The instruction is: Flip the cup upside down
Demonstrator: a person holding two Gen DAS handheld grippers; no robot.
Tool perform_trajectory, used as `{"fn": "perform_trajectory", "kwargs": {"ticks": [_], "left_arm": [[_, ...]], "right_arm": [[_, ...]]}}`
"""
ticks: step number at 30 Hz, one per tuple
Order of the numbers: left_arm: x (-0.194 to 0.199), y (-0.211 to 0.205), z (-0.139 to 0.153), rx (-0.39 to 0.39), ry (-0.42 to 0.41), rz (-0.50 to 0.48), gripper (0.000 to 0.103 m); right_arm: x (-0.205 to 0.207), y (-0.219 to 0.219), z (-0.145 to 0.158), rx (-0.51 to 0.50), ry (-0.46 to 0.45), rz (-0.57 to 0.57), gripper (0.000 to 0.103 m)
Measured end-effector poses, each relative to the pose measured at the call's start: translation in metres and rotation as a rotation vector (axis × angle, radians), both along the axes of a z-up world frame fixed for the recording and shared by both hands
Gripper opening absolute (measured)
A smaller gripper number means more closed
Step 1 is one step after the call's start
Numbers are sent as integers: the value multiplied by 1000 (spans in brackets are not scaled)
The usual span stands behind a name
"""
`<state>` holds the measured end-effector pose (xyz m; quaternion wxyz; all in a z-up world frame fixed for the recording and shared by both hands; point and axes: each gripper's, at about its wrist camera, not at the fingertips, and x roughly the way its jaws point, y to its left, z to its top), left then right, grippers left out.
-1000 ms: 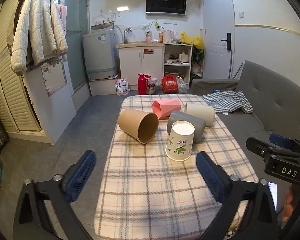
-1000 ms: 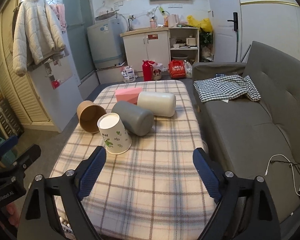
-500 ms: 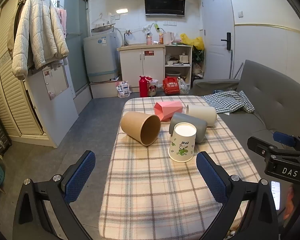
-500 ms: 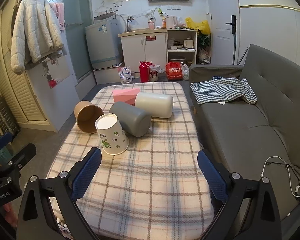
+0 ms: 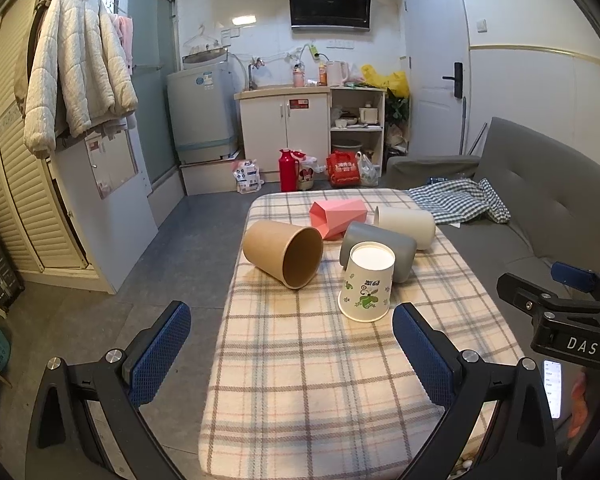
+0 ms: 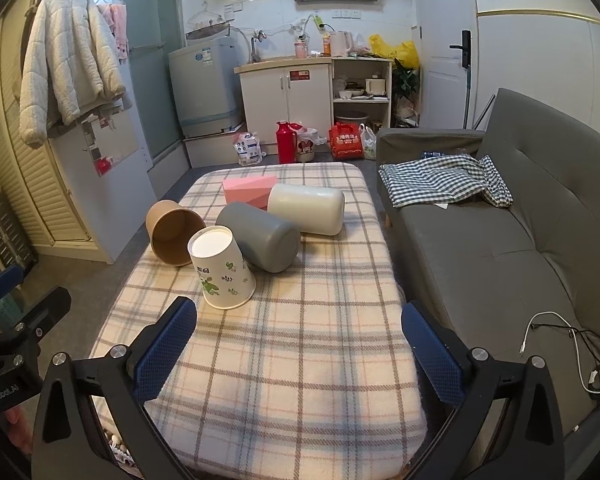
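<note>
A white paper cup with green print (image 5: 366,288) (image 6: 222,272) stands upside down on the plaid-covered table (image 5: 320,380) (image 6: 284,368). A brown paper cup (image 5: 284,253) (image 6: 174,232), a grey cup (image 5: 384,249) (image 6: 260,236) and a cream cup (image 5: 406,222) (image 6: 306,209) lie on their sides behind it. My left gripper (image 5: 292,344) is open and empty, above the table's near left part. My right gripper (image 6: 296,344) is open and empty, above the table's near part. The right gripper's body also shows in the left wrist view (image 5: 560,320).
A pink box (image 5: 338,216) (image 6: 249,189) lies at the table's far end. A grey sofa (image 6: 500,248) with a checked cloth (image 6: 444,178) stands to the right. Bags and a red flask (image 6: 286,142) sit on the floor by the cabinets.
Both grippers have drawn back and risen a little from the table, so the cups look farther away. The cups have not moved.
</note>
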<state>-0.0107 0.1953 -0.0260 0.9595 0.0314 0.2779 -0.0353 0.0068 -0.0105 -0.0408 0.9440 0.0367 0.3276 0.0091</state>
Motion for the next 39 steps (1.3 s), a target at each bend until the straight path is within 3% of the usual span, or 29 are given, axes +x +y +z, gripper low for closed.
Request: {"fn": "perform_trajectory", "kwargs": {"ticks": [39], "left_arm": [[0, -1, -3, 1, 2, 11, 103]], "right_arm": [[-1, -3, -8, -4, 12, 2, 103]]}}
